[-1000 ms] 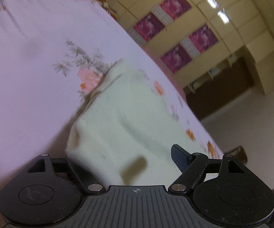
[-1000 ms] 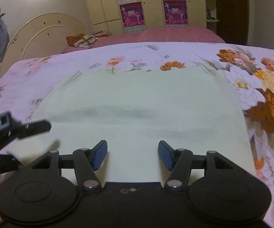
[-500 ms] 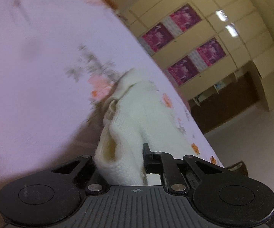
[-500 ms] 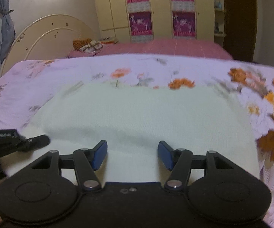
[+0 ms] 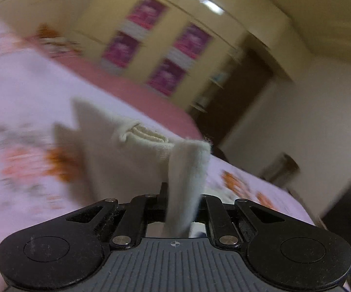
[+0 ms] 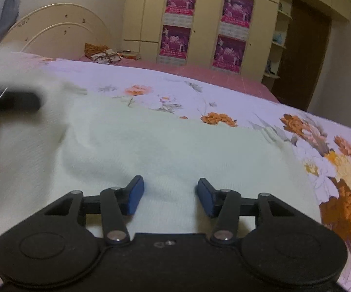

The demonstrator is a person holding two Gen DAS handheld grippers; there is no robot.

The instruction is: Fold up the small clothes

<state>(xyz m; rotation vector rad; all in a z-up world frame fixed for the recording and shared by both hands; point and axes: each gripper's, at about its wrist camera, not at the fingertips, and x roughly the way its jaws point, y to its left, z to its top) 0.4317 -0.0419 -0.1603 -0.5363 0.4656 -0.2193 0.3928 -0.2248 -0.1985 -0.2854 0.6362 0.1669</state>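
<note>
The left gripper (image 5: pixel 177 194), open over the flat cloth (image 6: pixel 165 150) a second ago, now pinches its left edge and has lifted it off the bedspread (image 6: pixel 236 97); the raised flap (image 5: pixel 187 170) stands up between the closed jaws. The right gripper (image 6: pixel 170 194) hovers low over the near middle of the cloth, jaws just narrowing, nothing clamped. Farther off stands a wardrobe (image 6: pixel 204 12).

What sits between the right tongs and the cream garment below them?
Nothing visible: the right tongs stand open over bare cream garment, pads not pressing it. The left tongs are shut on its lifted edge, off to the side.
</note>
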